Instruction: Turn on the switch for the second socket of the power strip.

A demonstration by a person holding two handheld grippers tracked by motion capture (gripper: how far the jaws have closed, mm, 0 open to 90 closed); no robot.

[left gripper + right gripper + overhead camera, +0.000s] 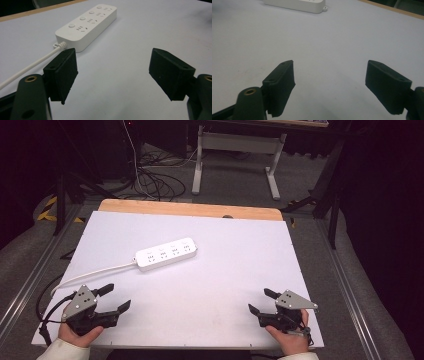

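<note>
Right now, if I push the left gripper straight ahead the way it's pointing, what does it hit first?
Likely the white power strip, at its cord end. The left gripper is open over bare white tabletop, and the strip lies ahead, slightly left of centre. Its cord runs by the left jaw. Depth is uncertain.

table (pixel 210 285): white top, wooden far edge | on it: white power strip (pixel 166 254)

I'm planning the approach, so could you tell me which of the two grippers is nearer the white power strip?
The left gripper: the power strip lies on its side of the table's middle, its cord trailing toward it. The right gripper sits farther off.
</note>
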